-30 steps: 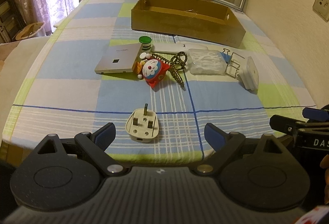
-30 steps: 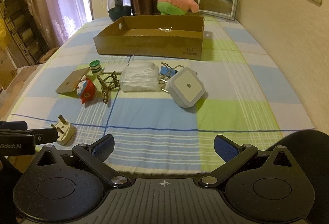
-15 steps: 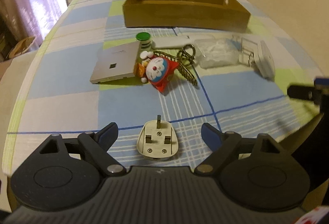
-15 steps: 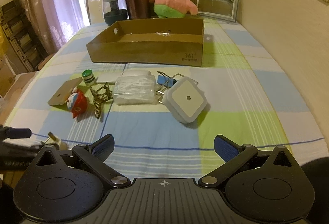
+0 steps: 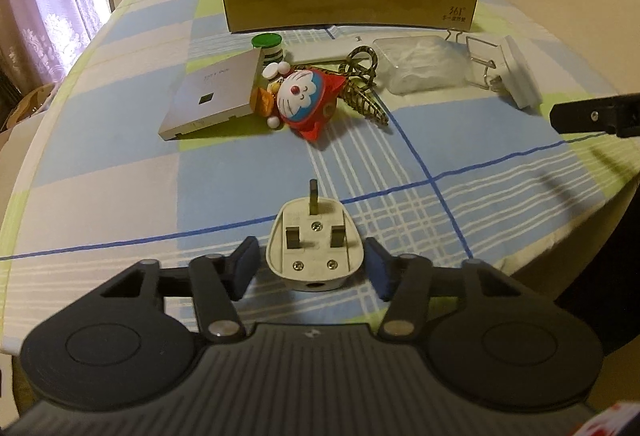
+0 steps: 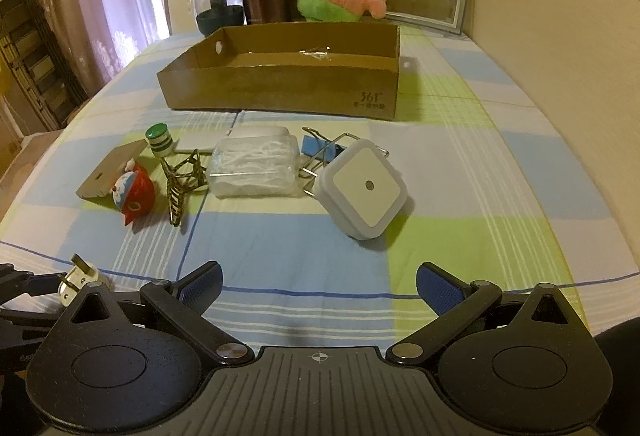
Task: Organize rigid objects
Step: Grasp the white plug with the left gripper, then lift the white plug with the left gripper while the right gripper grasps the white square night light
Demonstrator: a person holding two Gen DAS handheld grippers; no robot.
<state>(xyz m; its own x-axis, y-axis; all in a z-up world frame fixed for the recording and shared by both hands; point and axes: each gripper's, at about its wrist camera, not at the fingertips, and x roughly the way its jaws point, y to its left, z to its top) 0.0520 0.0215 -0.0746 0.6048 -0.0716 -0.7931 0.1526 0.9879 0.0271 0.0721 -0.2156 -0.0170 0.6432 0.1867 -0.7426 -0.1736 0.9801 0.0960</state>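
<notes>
A white three-pin plug point(image 5: 316, 248) lies pins-up near the table's front edge, between the pads of my left gripper point(image 5: 312, 268). Its jaws are closing on the plug: the right pad is at its side, and a thin gap shows at the left pad. The right wrist view catches the same plug point(image 6: 78, 280) at the far left. My right gripper point(image 6: 320, 288) hangs open over bare cloth, with nothing between its fingers, short of a white square night light point(image 6: 366, 188). An open cardboard box point(image 6: 280, 84) stands across the table behind the clutter.
In front of the box lie a clear plastic case point(image 6: 256, 166), a blue binder clip point(image 6: 320, 148), a patterned hair claw point(image 5: 362, 84), a red cartoon toy point(image 5: 306, 98), a green-capped bottle point(image 5: 268, 46) and a flat grey box point(image 5: 216, 96). A plush star, jars and a picture frame stand beyond.
My left gripper has sunk towards the plug and its jaws have narrowed from wide apart to just outside the plug's sides. The right gripper has drifted slightly forward and stayed open.
</notes>
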